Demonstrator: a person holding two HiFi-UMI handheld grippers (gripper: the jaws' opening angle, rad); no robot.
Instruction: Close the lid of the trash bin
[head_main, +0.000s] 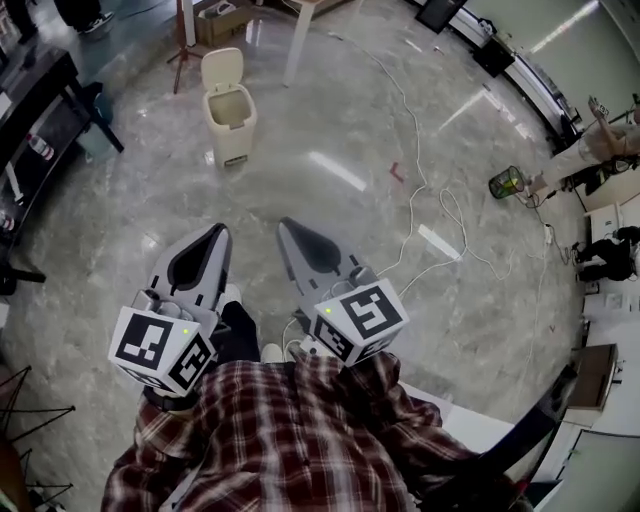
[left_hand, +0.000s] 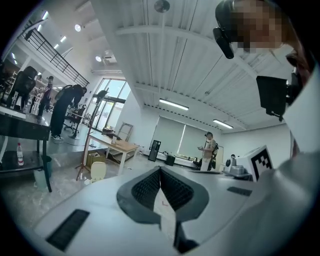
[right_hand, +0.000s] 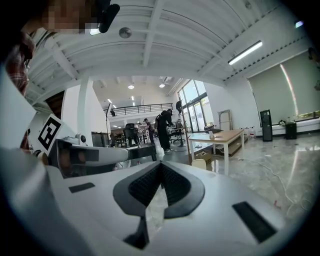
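Observation:
A cream trash bin (head_main: 229, 115) stands on the glossy floor far ahead, its lid (head_main: 222, 68) swung up and open. It also appears small in the left gripper view as a trash bin (left_hand: 98, 171), and in the right gripper view as a trash bin (right_hand: 200, 164) beside a table leg. My left gripper (head_main: 218, 232) and right gripper (head_main: 285, 225) are held close to my body, well short of the bin. Both are shut with nothing between the jaws, as the left gripper (left_hand: 160, 170) and the right gripper (right_hand: 161, 165) show in their own views.
A wooden table (left_hand: 117, 145) stands just behind the bin, with a cardboard box (head_main: 220, 20) under it. A black shelf (head_main: 40, 110) lines the left side. White cable (head_main: 420, 190) snakes over the floor to the right, near a green object (head_main: 508, 182). People stand in the distance.

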